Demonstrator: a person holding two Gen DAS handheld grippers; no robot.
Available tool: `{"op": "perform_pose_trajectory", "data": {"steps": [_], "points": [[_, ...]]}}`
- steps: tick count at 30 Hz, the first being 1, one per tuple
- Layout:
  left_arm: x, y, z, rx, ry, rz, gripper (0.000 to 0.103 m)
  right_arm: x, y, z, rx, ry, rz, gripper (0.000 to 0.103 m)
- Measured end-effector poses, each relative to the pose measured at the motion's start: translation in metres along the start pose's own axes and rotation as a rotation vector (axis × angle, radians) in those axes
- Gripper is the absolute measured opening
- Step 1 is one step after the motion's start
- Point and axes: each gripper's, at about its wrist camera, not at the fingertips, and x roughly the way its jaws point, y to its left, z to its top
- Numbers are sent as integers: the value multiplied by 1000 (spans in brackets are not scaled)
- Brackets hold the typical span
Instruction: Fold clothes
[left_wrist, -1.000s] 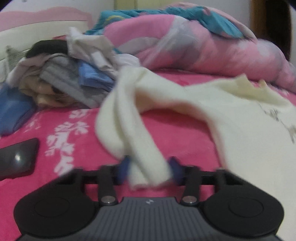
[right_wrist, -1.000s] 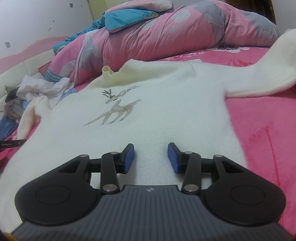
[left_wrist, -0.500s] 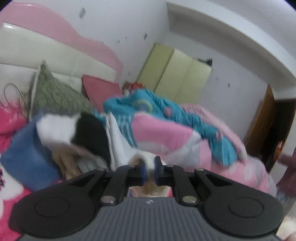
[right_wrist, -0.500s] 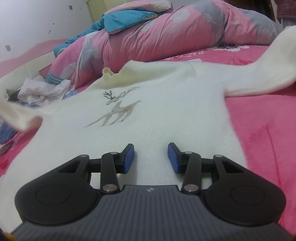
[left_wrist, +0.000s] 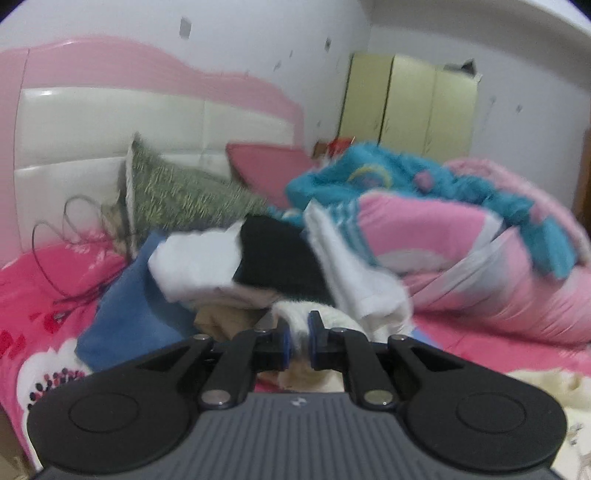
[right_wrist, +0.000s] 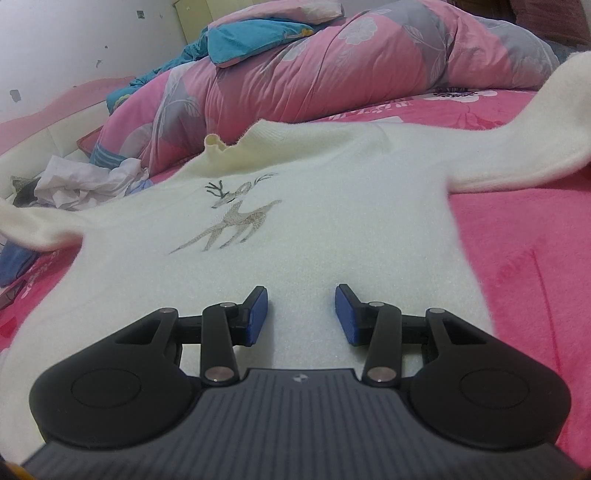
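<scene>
Left hand-held gripper pinching sleeve, clothes pile ahead

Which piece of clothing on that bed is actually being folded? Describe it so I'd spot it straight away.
Look at the bright pink bedspread in front of the rolled pink quilt. Spread flat across it lies a cream sweater. Unlike the crumpled clothes pile beside it, it is fuzzy, with a small deer stitched on its chest.
</scene>
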Motion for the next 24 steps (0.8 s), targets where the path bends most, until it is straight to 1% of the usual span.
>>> {"op": "perform_pose_trajectory", "data": {"steps": [2, 3, 6, 9, 11, 12, 14, 16, 17, 19, 21, 22, 24], "points": [[19, 11, -1, -33, 67, 13, 11, 0, 0, 0, 0, 0, 0, 40], [26, 16, -4, -42, 86, 20, 12, 0, 0, 0, 1, 0, 0, 40], [47, 35, -12, -77, 131, 39, 19, 0, 0, 0, 3, 0, 1, 40], [52, 65, -19, -156, 123, 72, 25, 0, 0, 0, 3, 0, 0, 40], [48, 83, -23, -205, 114, 104, 26, 0, 1, 0, 2, 0, -2, 40], [44, 89, -24, -211, 109, 110, 26, 0, 1, 0, 2, 0, -2, 40], [35, 93, -26, -187, 102, 109, 30, 0, 0, 0, 1, 0, -2, 40], [24, 88, -28, -139, 93, 94, 40, 0, 1, 0, 1, 0, -3, 40], [20, 82, -29, -113, 87, 71, 42, 0, 1, -1, 1, -1, -4, 40], [13, 63, -33, -62, 80, 0, 56, 0, 2, -1, -1, -1, -6, 40], [7, 37, -41, 7, 78, -106, 63, 0, 3, -1, -6, -1, -11, 40], [7, 20, -47, 58, 81, -165, 68, 0, 3, -1, -8, -1, -13, 40], [9, -16, -66, 184, 104, -272, 76, 0, 4, -1, -11, -1, -15, 40]]}}
